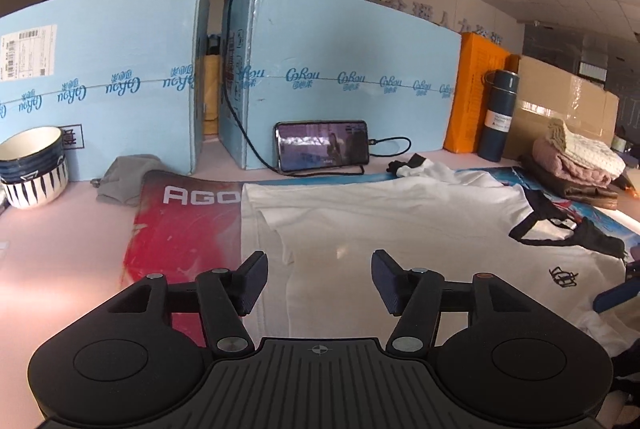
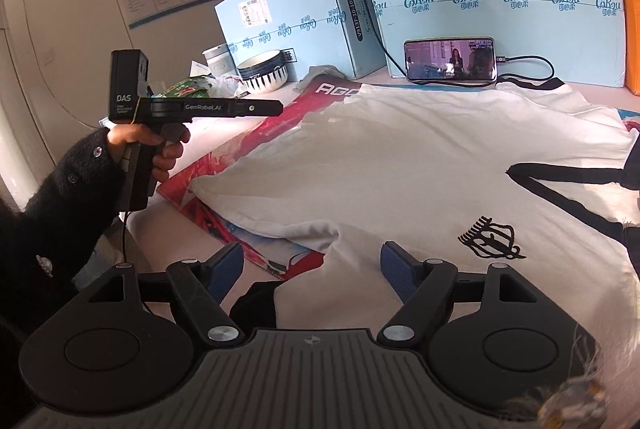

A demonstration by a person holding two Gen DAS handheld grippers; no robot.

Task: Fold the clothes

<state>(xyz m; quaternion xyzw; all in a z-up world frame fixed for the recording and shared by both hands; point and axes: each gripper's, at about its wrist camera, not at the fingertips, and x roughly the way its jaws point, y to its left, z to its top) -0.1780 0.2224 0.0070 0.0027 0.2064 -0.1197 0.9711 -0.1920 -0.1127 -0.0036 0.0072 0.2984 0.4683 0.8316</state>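
Note:
A white T-shirt [image 1: 400,225] with black collar trim and a small black crest lies spread flat on a red and blue mat [image 1: 176,229]. It also shows in the right wrist view [image 2: 420,157]. My left gripper [image 1: 319,279] is open and empty, hovering above the shirt's hem end near its left edge. My right gripper [image 2: 312,269] is open and empty above the near sleeve and the shirt's front edge. The left gripper's body, held in a hand, shows at the left in the right wrist view [image 2: 192,107].
Blue cardboard boxes [image 1: 340,69] stand along the back. A phone [image 1: 322,145] on a cable leans against them. Stacked bowls [image 1: 34,165] sit at the left, a grey cloth [image 1: 124,177] beside them. A dark bottle [image 1: 498,115] and folded knitwear [image 1: 576,165] are at the right.

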